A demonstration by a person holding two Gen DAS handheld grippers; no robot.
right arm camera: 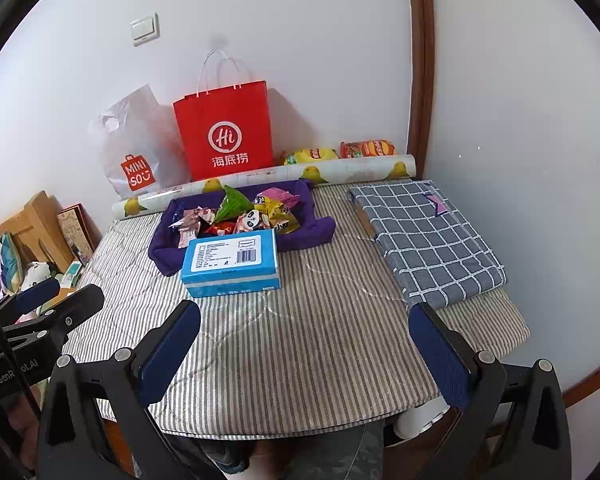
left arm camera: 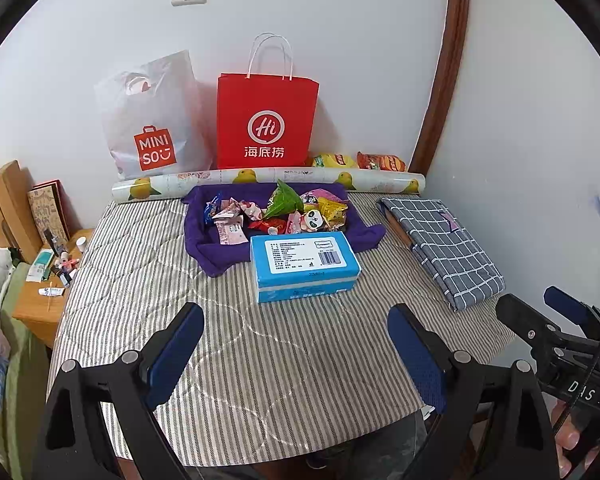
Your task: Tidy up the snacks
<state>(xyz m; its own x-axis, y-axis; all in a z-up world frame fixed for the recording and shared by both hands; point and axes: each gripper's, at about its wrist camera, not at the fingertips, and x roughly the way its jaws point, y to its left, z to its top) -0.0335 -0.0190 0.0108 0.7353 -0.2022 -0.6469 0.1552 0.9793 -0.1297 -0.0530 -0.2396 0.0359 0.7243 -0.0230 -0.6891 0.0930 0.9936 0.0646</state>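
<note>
Several wrapped snacks (left arm camera: 284, 212) (right arm camera: 248, 216) lie heaped in a purple cloth tray (left arm camera: 204, 248) (right arm camera: 160, 254) at the back of the striped table (left arm camera: 260, 360) (right arm camera: 300, 360). A blue tissue pack (left arm camera: 304, 264) (right arm camera: 232, 266) lies right in front of the tray. My left gripper (left arm camera: 296, 316) hovers open over the table's near part, nothing between its blue pads. My right gripper (right arm camera: 304, 316) is also open and empty, short of the pack. Two chip bags (left arm camera: 356, 161) (right arm camera: 340, 151) lie by the back wall.
A red paper bag (left arm camera: 266, 124) (right arm camera: 226, 132) and a white plastic bag (left arm camera: 152, 120) (right arm camera: 136, 148) stand against the wall behind a patterned roll (left arm camera: 268, 178) (right arm camera: 260, 178). A folded checked cloth (left arm camera: 444, 244) (right arm camera: 428, 236) lies on the right. A cluttered nightstand (left arm camera: 44, 300) stands left.
</note>
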